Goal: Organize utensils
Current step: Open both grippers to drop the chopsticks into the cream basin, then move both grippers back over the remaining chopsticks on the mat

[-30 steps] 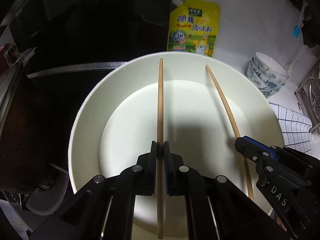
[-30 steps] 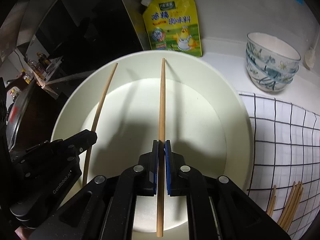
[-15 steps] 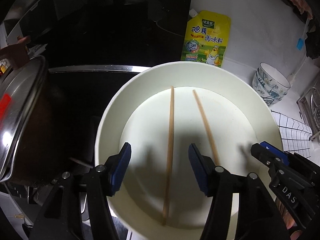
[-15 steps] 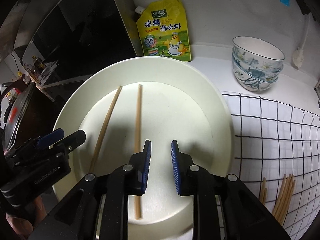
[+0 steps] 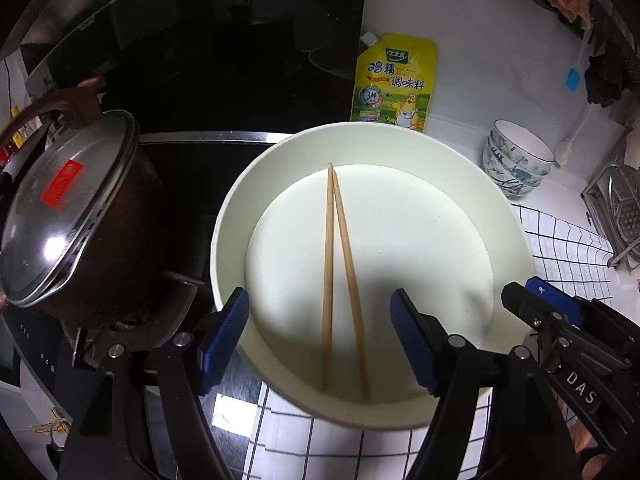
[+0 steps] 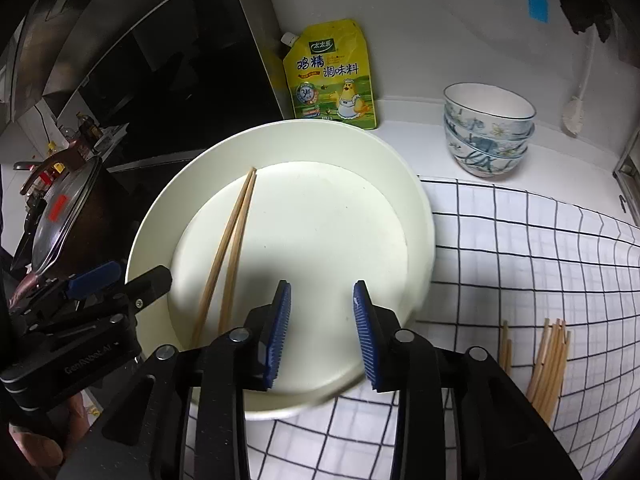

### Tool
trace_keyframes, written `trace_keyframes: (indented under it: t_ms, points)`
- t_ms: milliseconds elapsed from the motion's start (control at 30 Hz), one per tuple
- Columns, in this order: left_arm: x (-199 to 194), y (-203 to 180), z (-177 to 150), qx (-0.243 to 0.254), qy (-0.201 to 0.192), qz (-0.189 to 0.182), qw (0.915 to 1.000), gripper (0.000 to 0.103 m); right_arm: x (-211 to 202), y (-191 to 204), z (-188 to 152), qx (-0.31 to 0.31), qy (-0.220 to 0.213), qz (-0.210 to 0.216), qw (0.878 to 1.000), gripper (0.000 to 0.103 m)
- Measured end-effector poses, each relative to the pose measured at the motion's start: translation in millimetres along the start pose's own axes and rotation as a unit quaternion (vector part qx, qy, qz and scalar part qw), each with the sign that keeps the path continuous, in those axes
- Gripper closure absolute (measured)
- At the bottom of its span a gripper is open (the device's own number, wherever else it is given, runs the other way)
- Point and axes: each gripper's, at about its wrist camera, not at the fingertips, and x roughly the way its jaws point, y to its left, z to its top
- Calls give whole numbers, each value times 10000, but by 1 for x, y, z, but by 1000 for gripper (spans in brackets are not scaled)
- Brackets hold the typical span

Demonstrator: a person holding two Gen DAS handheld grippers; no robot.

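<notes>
White tabletop (image 6: 420, 136) under a white wall, with the big cream plate (image 5: 508, 220) as my landmark in both wrist views. Two wooden chopsticks (image 5: 328, 280) lie flat inside the plate, far tips touching toward its back rim, near ends splayed slightly apart toward me; in the right wrist view they sit in the plate's left half (image 6: 230, 248). My left gripper (image 5: 320, 340) is over the plate's near rim, jaws opening, blue pads (image 5: 224, 332) wide to either side of the chopsticks without touching them, so nothing is gripped. My right gripper (image 6: 322, 336) is over the plate's near-right part, jaws opening too, narrower gap, pads (image 6: 278, 332) clear, only bare plate between them; the chopsticks lie left of it. Each gripper shows in the other's view: the right one at the plate's right edge in the left view (image 5: 568, 332), the left one at the plate's left edge in the right view (image 6: 92, 300). Behind the plate a yellow seasoning pouch (image 6: 332, 76) leans on the wall. Right of the plate, at the back, there's a stack of blue-patterned bowls (image 6: 488, 128). A black-grid white cloth (image 6: 520, 248) runs under the plate's near-right side, and a bundle of loose chopsticks (image 6: 548, 364) lies on it, well right of the plate. Left of the plate a dark pot with a glass lid (image 5: 64, 208) sits on the black cooktop (image 5: 192, 168). Can't tell what the metal rack (image 5: 618, 216) far right of the plate holds.
</notes>
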Motion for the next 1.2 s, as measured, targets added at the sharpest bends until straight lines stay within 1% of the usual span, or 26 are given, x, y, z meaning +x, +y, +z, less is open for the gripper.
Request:
trace_keyframes:
  t_ms: [233,333,567,833,1067,1200]
  points:
    - [-20,-9,-8,106,-129,8,9999,28,-20,-8,-9,-13,-94,-4,10000,64]
    - [-27,-14,-10,117,-157,-9,9998,25,-28,-14,-14,1,-118,-9,9999,63]
    - [-37,-37,-11,239,-189,-65,9995,22,-47,-35,-24,117,-179,-55,9998,59]
    - [-40,-73,-19,451,-172,-191,9987,19,-64,-69,-38,292,-199,-176,9992,55]
    - [-37,-107,-30,651,-56,-434,9969,18,-72,-105,-55,569,-110,-446,9973,55]
    - [-34,-126,-34,796,8,-527,9954,18,-80,-128,-65,784,-139,-566,9952,54]
